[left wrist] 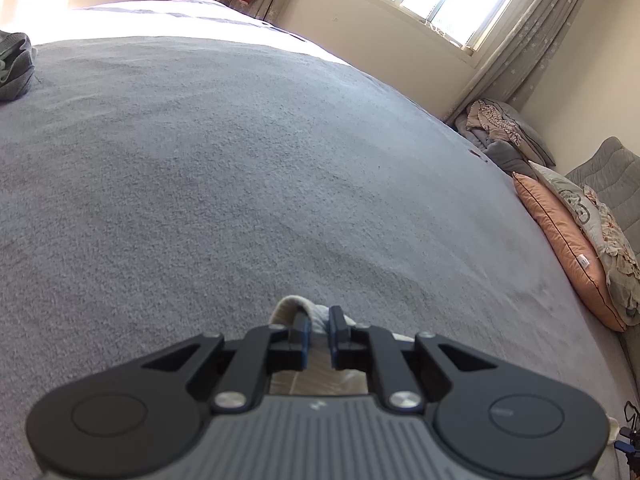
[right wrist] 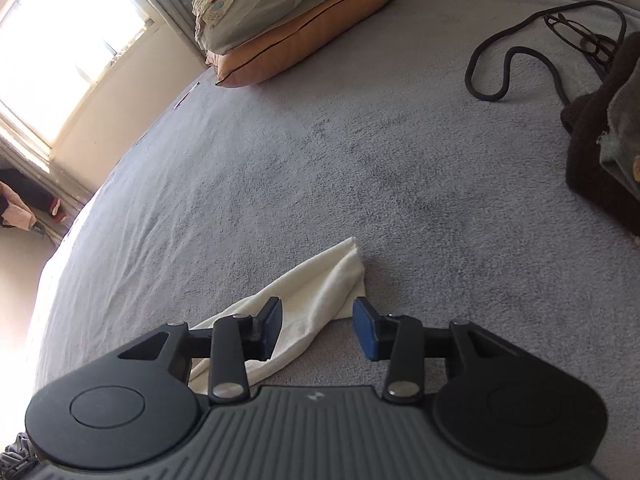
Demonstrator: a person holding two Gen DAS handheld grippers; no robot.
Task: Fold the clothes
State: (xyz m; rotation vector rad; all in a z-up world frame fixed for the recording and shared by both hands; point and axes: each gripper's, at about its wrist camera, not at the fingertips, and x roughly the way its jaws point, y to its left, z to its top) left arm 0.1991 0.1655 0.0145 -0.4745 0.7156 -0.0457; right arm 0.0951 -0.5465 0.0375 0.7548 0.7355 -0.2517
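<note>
Left gripper (left wrist: 319,330): nearest item in its own view, jaws clenched on a bunch of cream cloth (left wrist: 316,316), fabric pinched between the pads and poking out past the tips. We read this as an active hold.

Right gripper (right wrist: 318,328): jaws apart, nothing pressed; cloth (right wrist: 320,292) lies on the bed under the gap and under the left pad, which overlaps it in view, contact w/ that pad unclear. We call it released.

Cloth, location: on grey blanket (right wrist: 360,152), near edge of bed; a narrow folded strip running from under the right gripper's body out to a pointed corner beyond the tips.

Other stock: orange pillow (right wrist: 304,40) w/ a patterned one on top, far side; black cord (right wrist: 500,76) looped on blanket; dark brown garment (right wrist: 592,148) at right edge; grey garment (left wrist: 14,68) far left in left view.

Step, our judgement: mid-fold, one end held, other end set down.

Next, approx.: we need the right jaws to take a fresh edge or corner of the strip, then carry it over toward the held end; left hold to stay firm so the strip doesn't slide.
</note>
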